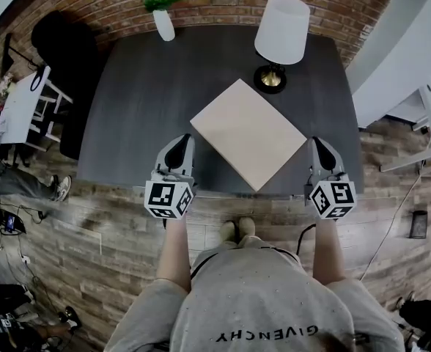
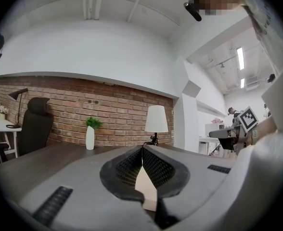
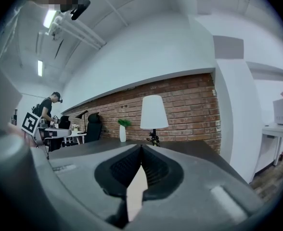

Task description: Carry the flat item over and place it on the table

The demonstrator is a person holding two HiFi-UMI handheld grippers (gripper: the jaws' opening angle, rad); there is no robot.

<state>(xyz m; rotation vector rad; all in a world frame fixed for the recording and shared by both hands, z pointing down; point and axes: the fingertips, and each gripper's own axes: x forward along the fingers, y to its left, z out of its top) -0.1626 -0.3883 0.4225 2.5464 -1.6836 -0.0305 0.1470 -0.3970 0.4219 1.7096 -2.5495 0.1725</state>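
A flat beige board [image 1: 248, 133] hangs corner-on over the front half of the dark grey table [image 1: 142, 94]; whether it touches the tabletop I cannot tell. My left gripper [image 1: 187, 139] is shut on the board's lower left edge, near its left corner. My right gripper [image 1: 314, 141] is shut on its right corner. In the left gripper view a beige sliver of the board [image 2: 147, 187] sits pinched between the closed jaws of that gripper [image 2: 142, 150]. The right gripper view shows the same: the board [image 3: 135, 192] clamped in that gripper [image 3: 141, 149].
A white-shaded lamp [image 1: 281, 31] and a white vase with a green plant [image 1: 162, 17] stand at the table's far edge. A black office chair [image 1: 61, 57] and a white side table [image 1: 21, 108] are left; white furniture [image 1: 413, 57] is right. Another person [image 3: 47, 110] stands far off.
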